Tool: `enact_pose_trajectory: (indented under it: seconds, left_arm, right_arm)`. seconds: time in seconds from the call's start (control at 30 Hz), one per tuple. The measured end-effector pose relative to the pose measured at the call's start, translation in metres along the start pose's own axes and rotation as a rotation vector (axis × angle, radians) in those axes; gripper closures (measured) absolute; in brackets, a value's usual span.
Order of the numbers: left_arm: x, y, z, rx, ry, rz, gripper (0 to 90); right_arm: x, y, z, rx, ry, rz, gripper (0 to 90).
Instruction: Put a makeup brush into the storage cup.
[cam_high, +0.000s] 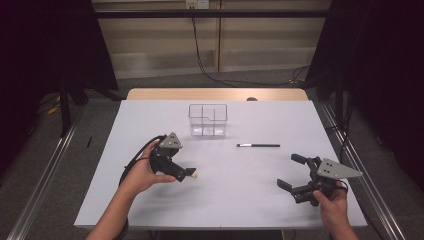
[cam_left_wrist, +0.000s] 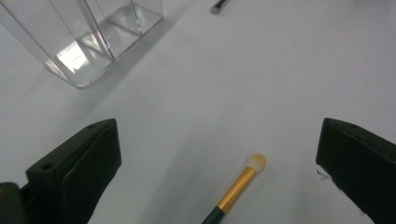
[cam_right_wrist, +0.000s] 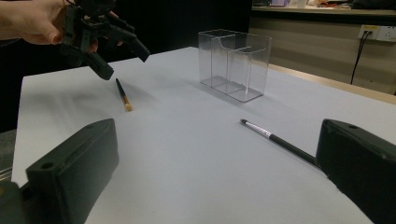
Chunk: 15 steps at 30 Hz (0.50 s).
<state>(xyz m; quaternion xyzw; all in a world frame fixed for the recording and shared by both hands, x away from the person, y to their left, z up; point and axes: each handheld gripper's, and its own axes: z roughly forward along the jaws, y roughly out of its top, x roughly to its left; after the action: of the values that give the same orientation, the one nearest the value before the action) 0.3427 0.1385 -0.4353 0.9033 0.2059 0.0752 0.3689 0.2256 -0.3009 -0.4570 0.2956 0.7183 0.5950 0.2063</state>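
Above the desk, open left gripper straddles the gold-banded brush, grasp pending; right gripper idles open.

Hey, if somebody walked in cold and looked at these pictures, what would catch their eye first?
Probably the clear divided organizer standing empty toward the far middle of the white table. Next, the left gripper, jaws open, poised over a small makeup brush with a gold ferrule lying on the table. To the right of the organizer lies a slim black brush, and the right gripper waits open near the table's right edge.
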Motion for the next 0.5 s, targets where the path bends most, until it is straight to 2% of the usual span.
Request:
enact_pose_trajectory:
  seconds: [0.2,0.33,0.5]
  left_arm:
    - [0.001,0.0028,0.0031,0.125,-0.016,0.032,0.0]
    - [0.0005,0.0045,0.0044,0.164,-0.027,0.03,0.0]
    - [0.0003,0.0049,0.0061,0.239,-0.032,0.069,1.5]
  right_arm:
    - [-0.0003,-0.0003,-0.0004,-0.001,-0.001,0.001,0.0]
    - [-0.0005,-0.0003,-0.0006,-0.001,-0.002,0.004,0.0]
    - [-0.0006,0.0,-0.0008,-0.005,-0.004,0.003,0.0]
